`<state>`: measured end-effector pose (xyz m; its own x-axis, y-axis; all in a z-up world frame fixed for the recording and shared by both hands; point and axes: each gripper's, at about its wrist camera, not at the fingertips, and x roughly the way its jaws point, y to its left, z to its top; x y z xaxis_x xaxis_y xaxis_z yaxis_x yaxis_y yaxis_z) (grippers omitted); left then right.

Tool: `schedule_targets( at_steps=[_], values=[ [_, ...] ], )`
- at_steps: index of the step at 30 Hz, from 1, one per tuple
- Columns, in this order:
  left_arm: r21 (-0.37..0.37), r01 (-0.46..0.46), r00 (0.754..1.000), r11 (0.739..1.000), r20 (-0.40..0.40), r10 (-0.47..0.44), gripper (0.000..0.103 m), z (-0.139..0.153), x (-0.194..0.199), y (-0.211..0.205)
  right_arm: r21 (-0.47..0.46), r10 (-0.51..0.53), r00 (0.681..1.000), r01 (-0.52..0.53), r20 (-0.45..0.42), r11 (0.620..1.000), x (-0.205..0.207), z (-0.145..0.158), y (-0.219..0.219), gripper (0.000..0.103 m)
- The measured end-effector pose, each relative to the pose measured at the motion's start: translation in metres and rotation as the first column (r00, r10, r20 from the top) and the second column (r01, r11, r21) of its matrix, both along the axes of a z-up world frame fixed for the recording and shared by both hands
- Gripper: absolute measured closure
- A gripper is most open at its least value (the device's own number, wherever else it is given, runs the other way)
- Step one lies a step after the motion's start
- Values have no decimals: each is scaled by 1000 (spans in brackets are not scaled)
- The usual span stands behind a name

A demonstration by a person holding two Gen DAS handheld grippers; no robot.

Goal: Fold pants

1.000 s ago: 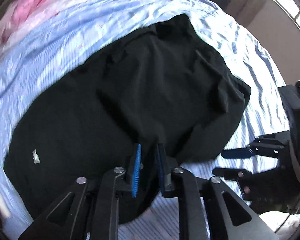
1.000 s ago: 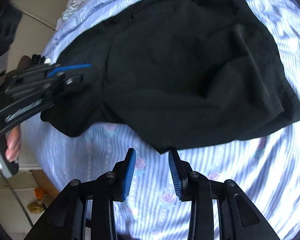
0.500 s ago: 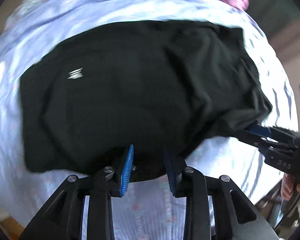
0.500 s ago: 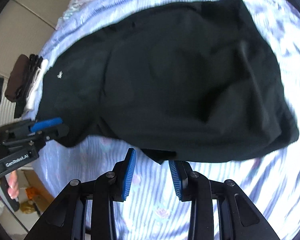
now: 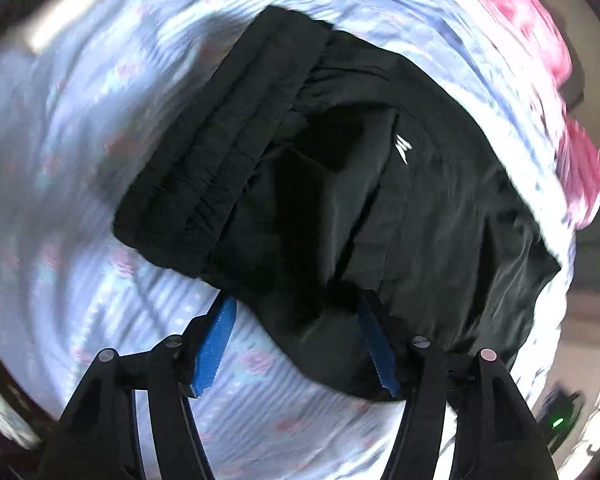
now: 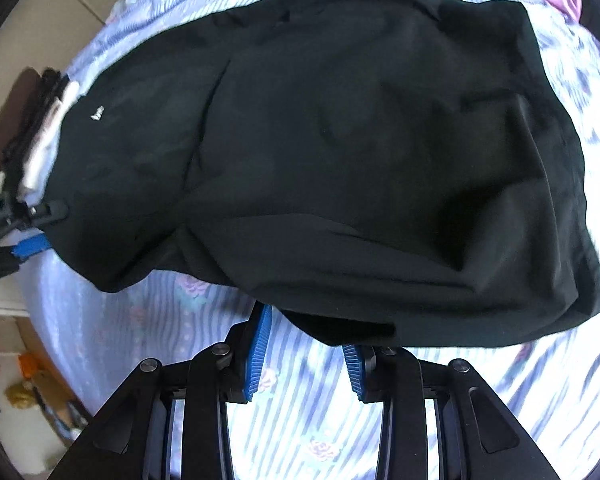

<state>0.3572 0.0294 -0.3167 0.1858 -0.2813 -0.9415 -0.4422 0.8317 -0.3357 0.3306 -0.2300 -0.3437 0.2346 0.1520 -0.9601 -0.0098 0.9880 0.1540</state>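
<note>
Black pants lie crumpled on a blue striped floral bedsheet. A small white logo shows on them, and the gathered waistband lies at the left in the left wrist view. My left gripper is open, its blue pads straddling the near edge of the pants. My right gripper is open at the pants' near hem, with fabric just between the fingertips. The left gripper also shows at the left edge of the right wrist view.
A pink blanket lies at the far side of the bed. A folded stack of brown, black and white clothes sits beside the pants. The bed edge and floor clutter are at lower left in the right wrist view.
My left gripper has swung round toward the waistband end and opened wider. My right gripper has moved closer to the hem and stayed open.
</note>
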Motion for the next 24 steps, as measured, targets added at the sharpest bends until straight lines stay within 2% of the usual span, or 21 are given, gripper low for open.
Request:
schedule_targets(
  at_steps=[4,5,7,9,12,15,17,19,22,24],
  values=[
    [-41,-87,996,995,-25,86,36,-20,6,15,-42,-36,999,36,-10,998,10,6,6,89],
    [-50,-99,995,994,-25,97,36,-23,7,16,-50,-41,999,41,-9,998,11,9,8,90],
    [-54,-116,993,992,-27,115,47,-27,11,20,-57,-39,999,39,-5,998,13,14,12,95],
    [-56,-123,992,991,-21,122,74,-26,12,23,-81,-31,999,31,-6,996,12,20,16,98],
    [-31,-113,994,993,9,113,88,-12,12,27,-100,-34,999,32,-17,994,11,25,22,100],
    [94,-41,996,995,81,33,90,18,19,19,-97,-47,998,42,-51,994,2,24,14,101],
    [175,23,994,984,104,-42,90,31,25,8,-84,-49,996,42,-80,996,-6,20,8,101],
    [198,38,995,979,85,-56,90,29,30,4,-83,-44,994,36,-96,996,-13,16,5,101],
    [178,22,999,984,28,-28,89,11,30,5,-111,-51,992,39,-113,993,-23,10,0,101],
    [178,38,999,983,5,-40,83,1,28,1,-126,-63,990,47,-127,991,-24,6,-1,101]
  ],
)
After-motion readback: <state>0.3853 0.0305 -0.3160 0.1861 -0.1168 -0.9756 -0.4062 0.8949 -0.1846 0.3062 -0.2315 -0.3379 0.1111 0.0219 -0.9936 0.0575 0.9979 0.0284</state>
